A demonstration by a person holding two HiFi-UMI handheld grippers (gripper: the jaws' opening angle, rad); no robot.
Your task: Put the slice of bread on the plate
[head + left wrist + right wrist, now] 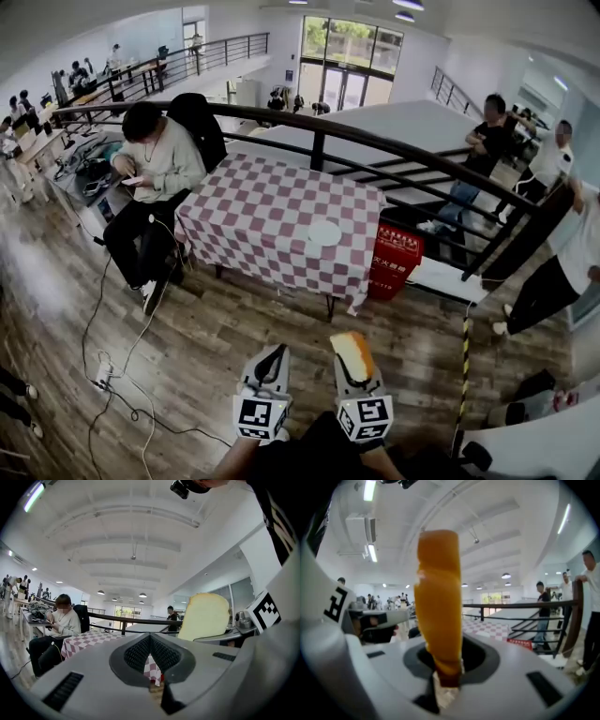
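The right gripper (357,377) squeezes the bread (352,352) between its two fingers and holds it standing up on its edge. The left gripper (273,360) is beside it, with its fingers together and nothing in them. The white plate (325,232) sits far ahead on the checked table (253,202).

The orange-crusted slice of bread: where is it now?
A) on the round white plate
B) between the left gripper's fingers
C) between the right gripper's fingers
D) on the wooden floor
C: the slice of bread stands clamped in the right gripper, far from the round white plate.
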